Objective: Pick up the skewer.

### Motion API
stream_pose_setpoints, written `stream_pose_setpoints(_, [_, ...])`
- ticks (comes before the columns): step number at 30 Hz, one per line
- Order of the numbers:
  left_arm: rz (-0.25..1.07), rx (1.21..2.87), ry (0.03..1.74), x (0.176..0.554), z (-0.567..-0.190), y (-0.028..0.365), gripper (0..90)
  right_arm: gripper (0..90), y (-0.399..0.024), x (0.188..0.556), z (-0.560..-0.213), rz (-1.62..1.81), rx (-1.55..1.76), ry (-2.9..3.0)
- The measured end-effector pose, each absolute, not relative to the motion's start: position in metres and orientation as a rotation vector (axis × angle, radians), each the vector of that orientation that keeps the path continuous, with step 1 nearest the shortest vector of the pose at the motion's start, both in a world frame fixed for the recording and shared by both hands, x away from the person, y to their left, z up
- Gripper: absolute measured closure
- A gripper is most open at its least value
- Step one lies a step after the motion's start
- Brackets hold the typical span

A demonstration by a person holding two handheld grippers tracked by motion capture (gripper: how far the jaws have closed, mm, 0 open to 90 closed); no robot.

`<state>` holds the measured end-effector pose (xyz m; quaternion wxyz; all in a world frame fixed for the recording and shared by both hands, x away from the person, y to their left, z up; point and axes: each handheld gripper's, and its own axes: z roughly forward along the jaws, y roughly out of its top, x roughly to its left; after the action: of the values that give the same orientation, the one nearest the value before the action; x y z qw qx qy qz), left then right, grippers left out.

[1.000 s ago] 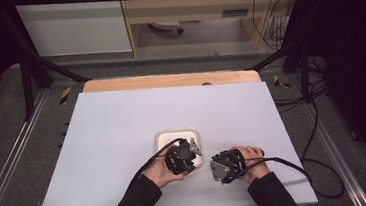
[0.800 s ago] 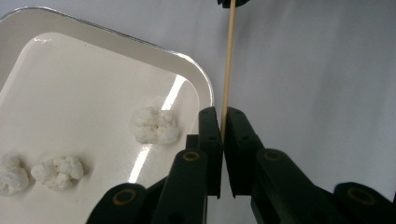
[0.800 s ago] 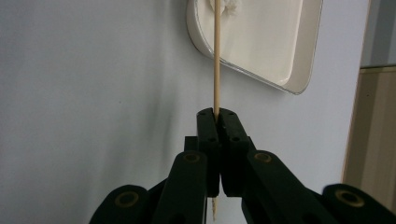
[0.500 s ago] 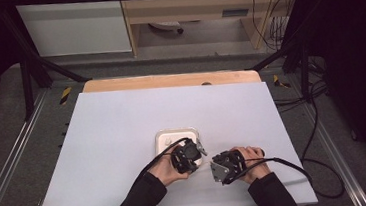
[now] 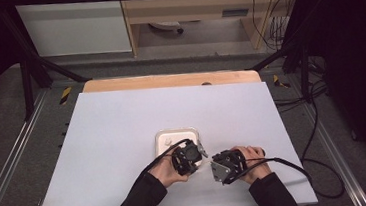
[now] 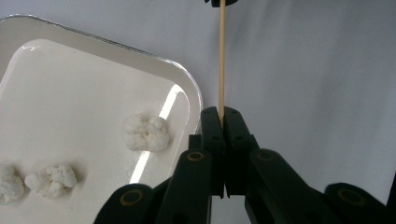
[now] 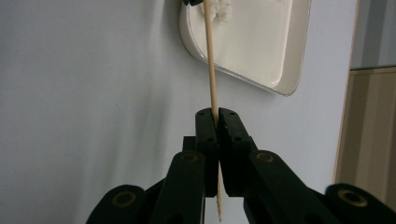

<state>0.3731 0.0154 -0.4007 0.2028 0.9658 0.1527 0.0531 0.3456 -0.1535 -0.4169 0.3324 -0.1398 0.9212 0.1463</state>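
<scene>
A thin wooden skewer (image 6: 221, 56) runs between my two grippers just off the right front corner of a white tray (image 5: 176, 131). My left gripper (image 6: 222, 112) has just been closing and is shut on one end of the skewer. My right gripper (image 7: 215, 112) is shut on the skewer (image 7: 211, 60) near its other end, with the pointed tip sticking out behind the jaws. In the high view the left gripper (image 5: 200, 159) and right gripper (image 5: 212, 164) face each other closely. Three white cauliflower-like pieces (image 6: 145, 133) lie in the tray (image 6: 187, 88).
The tray (image 7: 280, 70) sits on a white table top (image 5: 122, 123) with a wooden strip along the far edge. One white piece (image 7: 220, 9) lies near the skewer's far end. Cables trail from both grippers to the right.
The left hand has shifted slightly to the right, toward the right gripper. The right hand has stayed where it was.
</scene>
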Motion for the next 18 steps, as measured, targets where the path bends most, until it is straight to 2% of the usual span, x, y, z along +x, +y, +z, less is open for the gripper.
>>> stream_pose_setpoints(3, [0.165, 2.698, 0.421, 0.373, -0.399, 0.018, 89.2, 83.7, -0.155, 0.346, -0.415, 0.421, -0.333, 2.398])
stream_pose_setpoints(7, [0.18, 2.672, 0.448, 0.374, -0.396, 0.028, 89.2, 65.5, -0.162, 0.347, -0.41, 0.495, -0.208, 2.425])
stream_pose_setpoints(13, [0.194, 2.651, 0.483, 0.376, -0.393, 0.044, 89.2, 43.4, -0.178, 0.354, -0.407, 0.655, 0.115, 2.443])
stream_pose_setpoints(18, [0.196, 2.637, 0.505, 0.375, -0.394, 0.053, 89.2, 30.0, -0.187, 0.359, -0.41, 0.746, 0.316, 2.45])
